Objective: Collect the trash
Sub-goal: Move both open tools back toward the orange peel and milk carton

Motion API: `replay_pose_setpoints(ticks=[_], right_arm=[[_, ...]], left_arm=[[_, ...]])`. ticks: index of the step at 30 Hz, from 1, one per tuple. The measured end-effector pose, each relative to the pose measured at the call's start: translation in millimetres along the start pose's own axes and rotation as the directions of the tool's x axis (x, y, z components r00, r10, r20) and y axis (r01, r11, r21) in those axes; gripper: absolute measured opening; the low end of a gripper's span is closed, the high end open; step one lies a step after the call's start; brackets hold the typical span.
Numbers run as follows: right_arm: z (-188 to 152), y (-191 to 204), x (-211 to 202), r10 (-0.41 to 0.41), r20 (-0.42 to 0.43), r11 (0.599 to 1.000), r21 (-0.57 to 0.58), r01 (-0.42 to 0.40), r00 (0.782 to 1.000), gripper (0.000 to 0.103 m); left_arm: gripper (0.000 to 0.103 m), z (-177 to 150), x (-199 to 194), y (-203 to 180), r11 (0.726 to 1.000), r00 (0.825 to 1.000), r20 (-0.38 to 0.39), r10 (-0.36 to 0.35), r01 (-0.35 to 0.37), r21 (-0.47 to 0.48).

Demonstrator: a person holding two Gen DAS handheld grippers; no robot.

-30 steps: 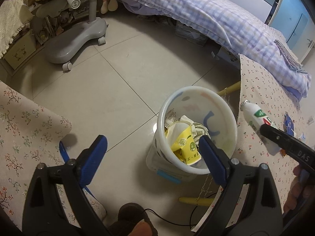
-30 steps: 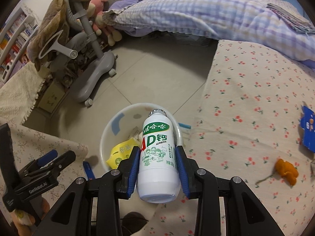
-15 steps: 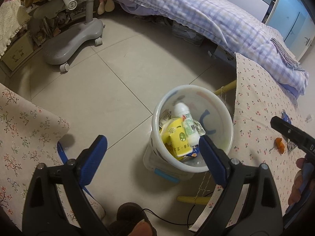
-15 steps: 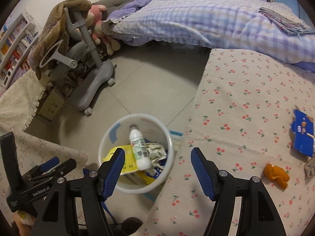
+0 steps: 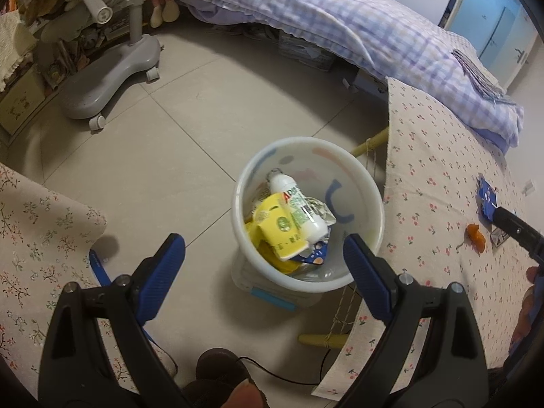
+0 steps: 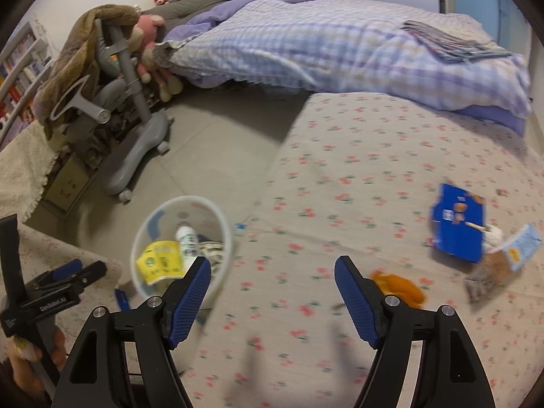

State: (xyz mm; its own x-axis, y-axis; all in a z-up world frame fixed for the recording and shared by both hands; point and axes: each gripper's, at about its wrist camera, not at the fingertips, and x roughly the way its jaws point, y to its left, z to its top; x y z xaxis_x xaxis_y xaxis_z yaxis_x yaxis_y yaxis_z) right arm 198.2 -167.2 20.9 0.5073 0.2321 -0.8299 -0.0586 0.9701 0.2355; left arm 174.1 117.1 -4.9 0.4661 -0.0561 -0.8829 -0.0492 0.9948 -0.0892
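With its jaws opening and empty, the right gripper (image 6: 272,292) should straddle the orange scrap (image 6: 401,285) beside the blue carton (image 6: 459,224); left gripper (image 5: 263,263) gapes wide.

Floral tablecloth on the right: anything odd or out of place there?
Yes. Litter lies loose on the floral tablecloth: a torn blue cardboard box, a crumpled foil wrapper beside it, and an orange scrap nearer the opening, empty right gripper.
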Motion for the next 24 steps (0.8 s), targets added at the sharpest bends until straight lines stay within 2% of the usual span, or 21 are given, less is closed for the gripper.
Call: replay_pose_setpoints(ticks=[11,24], right_arm=[[-17,-84,-33,-0.101,0.019,0.992,0.083,0.099,0.995,0.083],[-54,-174,-67,-0.193,0.019,0.966,0.179,0.186,0.981,0.083]], left_arm=[[0.094,-1,-2,-48,0.997,0.999,0.004,-0.033,0.032,0.073],[0.094,-8,4,-132,0.978,0.997,-0.024,-0.067,0.071,0.195]])
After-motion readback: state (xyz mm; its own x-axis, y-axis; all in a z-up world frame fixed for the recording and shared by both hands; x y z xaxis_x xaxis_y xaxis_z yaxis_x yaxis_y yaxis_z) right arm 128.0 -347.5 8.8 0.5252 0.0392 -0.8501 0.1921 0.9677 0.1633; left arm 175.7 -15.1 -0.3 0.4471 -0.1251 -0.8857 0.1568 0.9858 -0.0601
